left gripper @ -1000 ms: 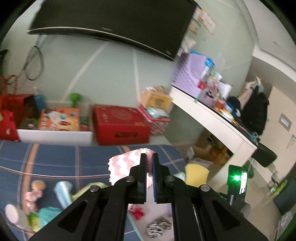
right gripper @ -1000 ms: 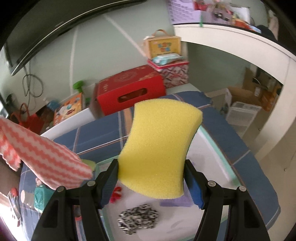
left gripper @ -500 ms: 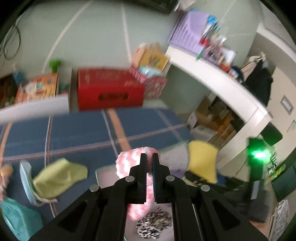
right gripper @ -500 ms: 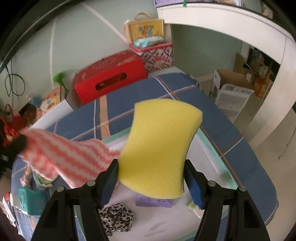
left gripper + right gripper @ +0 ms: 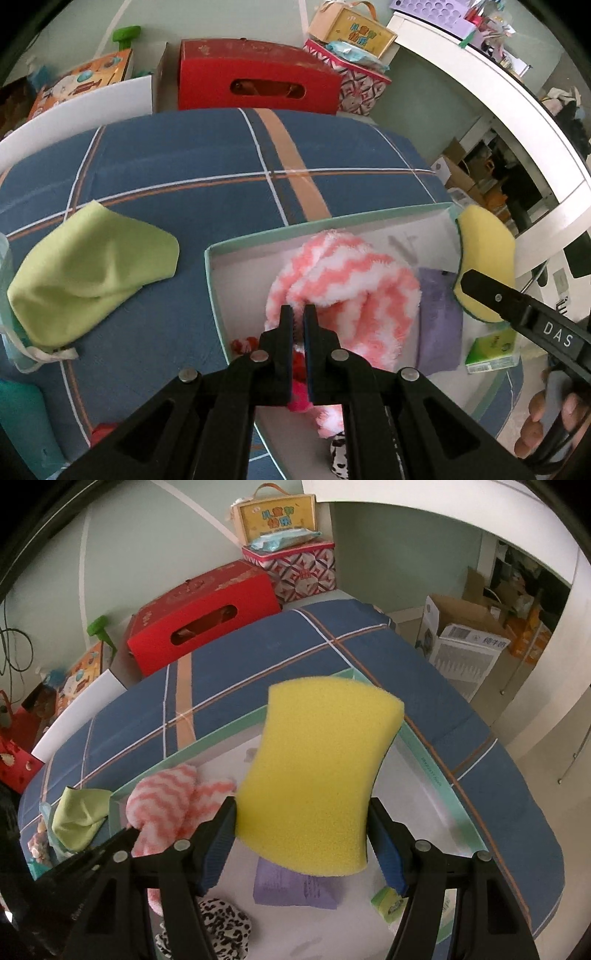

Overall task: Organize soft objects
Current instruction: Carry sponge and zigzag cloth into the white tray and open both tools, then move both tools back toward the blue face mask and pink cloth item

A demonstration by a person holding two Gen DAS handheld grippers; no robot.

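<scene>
My left gripper (image 5: 299, 314) is shut on the near edge of a fluffy pink-and-white zigzag cloth (image 5: 343, 280). The cloth lies bunched inside the white tray with a mint-green rim (image 5: 210, 258) on the blue plaid bed. My right gripper (image 5: 301, 812) is shut on a yellow sponge (image 5: 317, 775) and holds it upright above the tray (image 5: 436, 771), to the right of the cloth (image 5: 166, 797). The left wrist view shows the sponge (image 5: 484, 258) over the tray's far right corner.
A purple packet (image 5: 291, 886), a leopard-print piece (image 5: 221, 923), a green tissue pack (image 5: 388, 901) and a small red item (image 5: 243, 345) lie in the tray. Left of it a lime-green cloth (image 5: 88, 266) rests on the bed. A red box (image 5: 258, 81) stands behind.
The left gripper has come down with the pink cloth, which hung in the air and now rests bunched in the tray. The right gripper has sunk a little with the sponge.
</scene>
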